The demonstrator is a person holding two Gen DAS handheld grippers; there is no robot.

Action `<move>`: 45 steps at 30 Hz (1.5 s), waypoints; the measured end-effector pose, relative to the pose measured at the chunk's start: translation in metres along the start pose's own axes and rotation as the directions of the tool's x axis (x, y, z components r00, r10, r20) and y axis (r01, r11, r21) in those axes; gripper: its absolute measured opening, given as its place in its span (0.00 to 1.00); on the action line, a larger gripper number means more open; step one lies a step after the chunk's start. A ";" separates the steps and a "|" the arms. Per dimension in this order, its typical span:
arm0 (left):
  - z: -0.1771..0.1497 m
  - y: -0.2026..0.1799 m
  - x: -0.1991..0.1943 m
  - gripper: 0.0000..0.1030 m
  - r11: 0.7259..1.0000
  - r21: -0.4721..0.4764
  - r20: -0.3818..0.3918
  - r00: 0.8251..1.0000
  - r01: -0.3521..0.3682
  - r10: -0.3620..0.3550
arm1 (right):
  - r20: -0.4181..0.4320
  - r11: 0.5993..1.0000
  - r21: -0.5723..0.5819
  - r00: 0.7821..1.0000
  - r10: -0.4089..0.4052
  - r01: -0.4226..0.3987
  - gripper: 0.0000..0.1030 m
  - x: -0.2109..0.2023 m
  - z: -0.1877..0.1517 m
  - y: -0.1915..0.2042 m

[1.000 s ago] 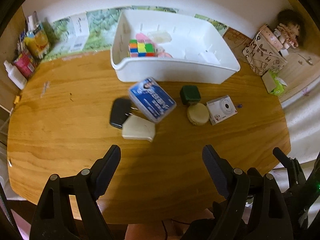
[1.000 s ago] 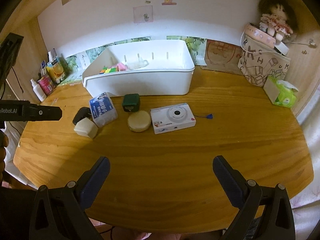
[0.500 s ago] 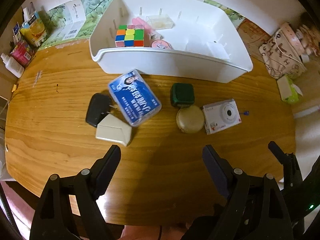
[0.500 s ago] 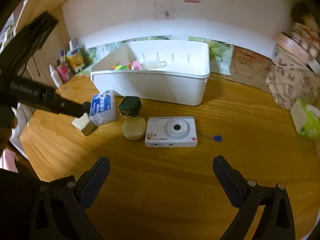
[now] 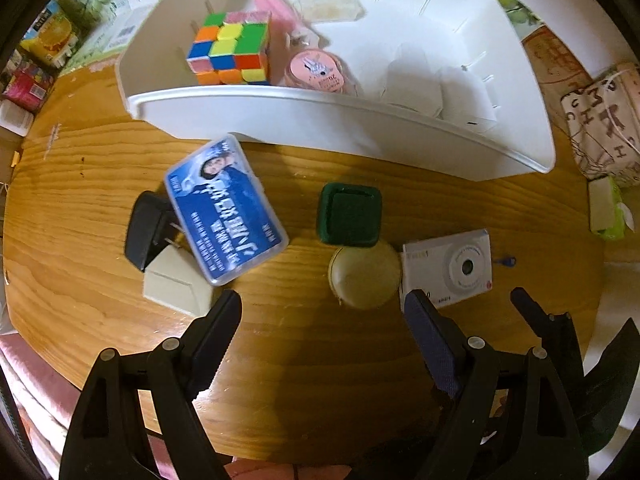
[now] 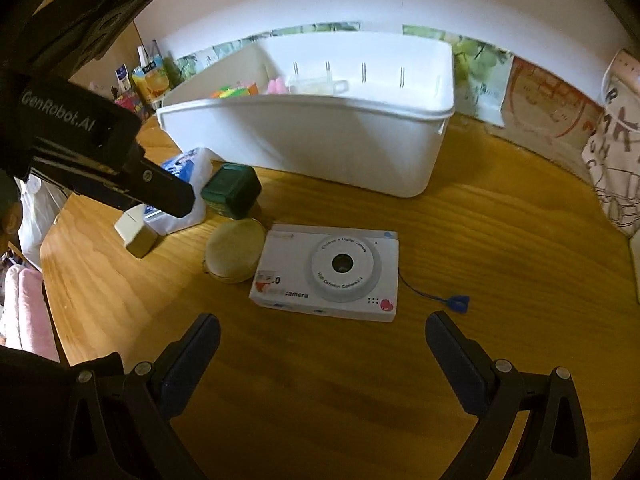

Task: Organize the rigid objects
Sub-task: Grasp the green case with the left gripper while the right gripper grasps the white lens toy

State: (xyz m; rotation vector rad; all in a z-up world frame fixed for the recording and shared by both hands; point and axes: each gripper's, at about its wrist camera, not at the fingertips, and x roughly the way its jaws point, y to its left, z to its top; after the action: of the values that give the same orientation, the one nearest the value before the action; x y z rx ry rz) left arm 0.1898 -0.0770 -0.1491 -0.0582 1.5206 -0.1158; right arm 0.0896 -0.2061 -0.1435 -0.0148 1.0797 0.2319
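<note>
Partly done, by the look of it: inside the white bin (image 5: 400, 128), at its left end, a Rubik's cube (image 5: 228, 48), a pink round tin (image 5: 318, 74) just beside the cube, something pink and a clear plastic box (image 5: 326, 2) against the far wall, plus pale white shapes toward the right end, too washed out to name. Still out on the wooden table (image 5: 80, 208), in a loose row in front of the bin: a blue-labelled clear case (image 5: 226, 210) tilted over a black adapter (image 5: 144, 228) and touching a beige block (image 5: 174, 286); further right, a dark green square box (image 5: 349, 214) touching a cream round case (image 5: 364, 274), and next to that a white children's digital camera (image 6: 328, 270) with its cord ending in a blue tag (image 6: 456, 303). So six pieces left to go in, judging by what lies outside. Left gripper (image 5: 322, 320) spread wide and empty, hanging above the table in front of the cream round case and well short of the bin. Right gripper (image 6: 322, 344) likewise wide apart and empty, low over the table just in front of the camera. Label print on the blue case blurred; black adapter partly hidden beneath it; bin floor behind the near wall out of sight from the right wrist view.
</note>
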 end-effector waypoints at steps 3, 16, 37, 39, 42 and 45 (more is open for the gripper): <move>0.010 -0.004 0.007 0.83 1.000 -0.009 -0.026 1.000 -0.011 0.011 | -0.016 1.000 0.000 1.000 0.009 -0.009 1.00 0.008 0.003 -0.002; 0.041 -0.010 0.027 0.82 0.998 -0.026 -0.077 0.996 -0.053 0.051 | -0.054 1.000 -0.011 0.999 -0.001 0.000 1.00 0.033 0.015 -0.003; 0.092 -0.063 0.047 0.63 0.997 0.040 -0.081 0.995 -0.060 0.063 | -0.061 0.994 -0.102 0.997 -0.042 0.036 0.96 0.050 0.025 0.009; 0.096 -0.065 0.050 0.60 0.997 0.037 -0.086 0.994 -0.063 0.066 | -0.059 0.994 -0.104 0.997 -0.041 0.035 0.96 0.049 0.025 0.013; 0.099 -0.060 0.054 0.54 0.998 0.023 -0.095 0.994 -0.060 0.062 | -0.056 0.994 -0.105 0.998 -0.041 0.035 0.96 0.049 0.024 0.017; 0.096 -0.052 0.052 0.44 0.999 0.007 -0.099 0.994 -0.049 0.049 | -0.052 0.994 -0.103 0.998 -0.038 0.032 0.96 0.043 0.020 0.010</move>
State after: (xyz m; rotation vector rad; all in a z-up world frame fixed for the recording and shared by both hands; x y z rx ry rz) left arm 0.2861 -0.1382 -0.1902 -0.0114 1.6195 -0.0837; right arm 0.1248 -0.1861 -0.1702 -0.1325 1.1199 0.2561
